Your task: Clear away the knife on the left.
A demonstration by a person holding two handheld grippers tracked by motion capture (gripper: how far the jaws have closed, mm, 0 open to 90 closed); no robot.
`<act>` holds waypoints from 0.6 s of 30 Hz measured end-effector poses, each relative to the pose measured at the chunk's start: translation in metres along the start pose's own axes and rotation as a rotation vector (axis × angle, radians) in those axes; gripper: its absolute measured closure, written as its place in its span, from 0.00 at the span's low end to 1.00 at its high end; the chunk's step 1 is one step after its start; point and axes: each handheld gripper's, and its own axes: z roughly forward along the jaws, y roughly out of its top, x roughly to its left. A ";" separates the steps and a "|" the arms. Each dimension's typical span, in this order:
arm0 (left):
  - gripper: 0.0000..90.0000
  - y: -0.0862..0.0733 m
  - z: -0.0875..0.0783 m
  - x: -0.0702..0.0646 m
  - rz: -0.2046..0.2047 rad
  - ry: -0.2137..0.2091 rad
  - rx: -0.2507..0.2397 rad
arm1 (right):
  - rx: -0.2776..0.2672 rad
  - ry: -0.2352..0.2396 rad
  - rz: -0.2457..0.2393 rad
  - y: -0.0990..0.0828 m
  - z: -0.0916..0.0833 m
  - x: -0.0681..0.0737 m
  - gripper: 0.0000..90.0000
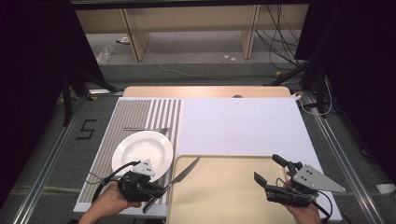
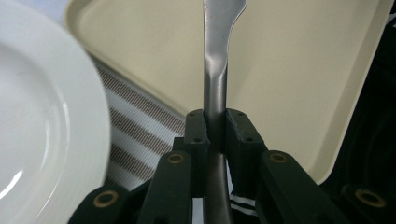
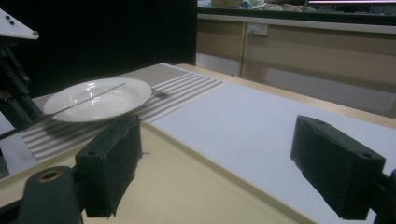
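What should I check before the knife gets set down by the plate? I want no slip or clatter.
1. Grip: left gripper clamps the silver metal table knife by its handle: ok.
2. Blade over the beige plastic tray, free of the round white plate: ok.
3. Bare striped placemat beside the plate: ok.
4. Metal fork lies beyond the plate, apart: ok.
5. Right gripper open, away from the knife: ok.

wooden table [image 1: 210,91]: white sheet [image 1: 238,126], striped placemat [image 1: 135,116], beige tray [image 1: 224,191] lying directly on top.
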 end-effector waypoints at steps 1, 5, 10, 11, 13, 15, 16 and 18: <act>0.88 0.002 0.002 -0.001 -0.002 -0.004 0.006 | 0.000 0.000 0.000 0.000 0.000 0.000 0.19; 0.88 0.010 0.009 -0.005 0.007 -0.002 0.021 | -0.004 -0.002 -0.002 0.000 0.000 -0.001 0.19; 0.88 0.020 0.015 -0.009 0.014 -0.003 0.037 | -0.008 -0.003 -0.003 0.000 0.000 -0.001 0.19; 0.88 0.022 0.015 -0.010 0.019 0.002 0.047 | -0.008 -0.003 -0.002 0.000 -0.001 0.000 0.19; 0.88 0.025 0.016 -0.011 0.022 0.013 0.054 | -0.009 -0.003 -0.002 0.000 -0.001 -0.001 0.19; 0.88 0.029 0.018 -0.013 0.033 0.019 0.070 | -0.006 -0.004 -0.001 0.000 -0.001 -0.001 0.19; 0.88 0.031 0.020 -0.014 0.038 0.021 0.077 | -0.007 -0.004 -0.002 0.000 -0.001 -0.001 0.19; 0.88 0.034 0.023 -0.016 0.040 0.010 0.086 | -0.007 -0.004 -0.003 0.000 -0.001 -0.001 0.19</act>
